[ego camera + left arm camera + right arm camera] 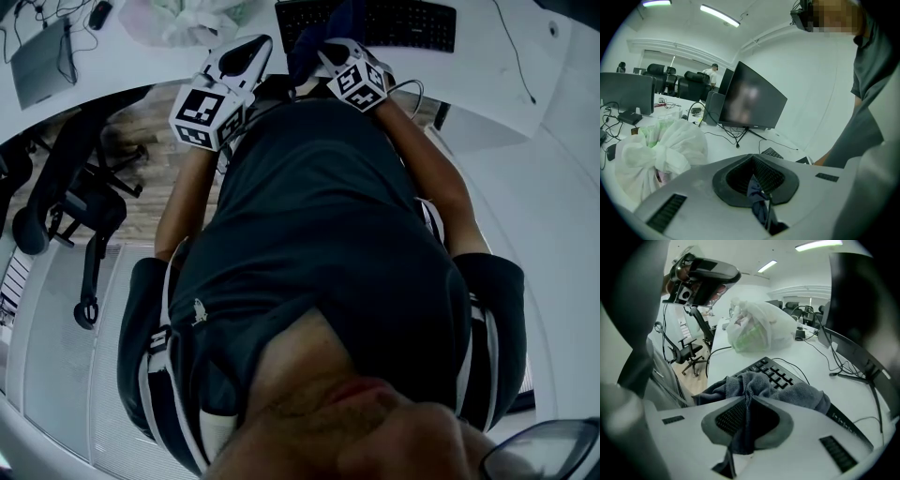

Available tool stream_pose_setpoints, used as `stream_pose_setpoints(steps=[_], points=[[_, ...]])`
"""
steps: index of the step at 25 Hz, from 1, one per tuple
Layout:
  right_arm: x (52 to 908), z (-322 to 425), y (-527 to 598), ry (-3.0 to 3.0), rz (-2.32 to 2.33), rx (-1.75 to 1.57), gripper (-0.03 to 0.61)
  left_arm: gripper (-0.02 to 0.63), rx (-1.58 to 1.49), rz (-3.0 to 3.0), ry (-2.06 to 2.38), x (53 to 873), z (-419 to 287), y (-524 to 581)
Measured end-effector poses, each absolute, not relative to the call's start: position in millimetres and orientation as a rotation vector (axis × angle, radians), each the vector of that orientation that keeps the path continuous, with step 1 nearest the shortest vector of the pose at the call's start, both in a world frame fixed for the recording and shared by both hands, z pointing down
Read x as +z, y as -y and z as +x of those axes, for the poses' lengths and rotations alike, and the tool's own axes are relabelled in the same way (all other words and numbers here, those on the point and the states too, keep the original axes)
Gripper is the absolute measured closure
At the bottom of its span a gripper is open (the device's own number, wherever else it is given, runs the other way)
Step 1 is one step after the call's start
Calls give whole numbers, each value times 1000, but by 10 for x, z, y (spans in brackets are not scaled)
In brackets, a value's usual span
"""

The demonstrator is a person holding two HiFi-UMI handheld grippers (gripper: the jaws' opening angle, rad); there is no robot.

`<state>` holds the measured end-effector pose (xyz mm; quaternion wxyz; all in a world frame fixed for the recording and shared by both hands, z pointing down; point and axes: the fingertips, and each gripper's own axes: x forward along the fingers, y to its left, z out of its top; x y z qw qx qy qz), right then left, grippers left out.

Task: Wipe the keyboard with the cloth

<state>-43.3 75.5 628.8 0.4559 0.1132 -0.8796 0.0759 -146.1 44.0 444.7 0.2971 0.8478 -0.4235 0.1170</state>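
Right gripper view shows your right tongs (747, 401) clenched on the cloth (790, 392), which lies bunched over the keyboard (776, 373) on the surface (820, 364), likely held low so it can drag across the keys. Your left tongs (752, 159) are clamped on a dark fabric scrap (758, 193), raised clear of the wiping.

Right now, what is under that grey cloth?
The keyboard: the cloth is draped over it, with a fold pinched in the right claw. Some black keys show beyond the cloth's far edge; the ones directly beneath it are covered.
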Motion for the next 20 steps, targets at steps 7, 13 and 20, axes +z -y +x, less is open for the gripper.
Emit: stream_pose_setpoints(steps=[7, 13, 20], points=[[6289, 122, -455, 2118, 433, 229, 535, 609, 320, 2273, 1099, 4437, -1318, -419], [6266, 311, -315, 2092, 504, 219, 535, 607, 328, 2268, 1093, 4463, -1287, -383], [6289, 181, -251, 2083, 482, 185, 535, 609, 332, 2261, 1073, 4540, -1258, -317]])
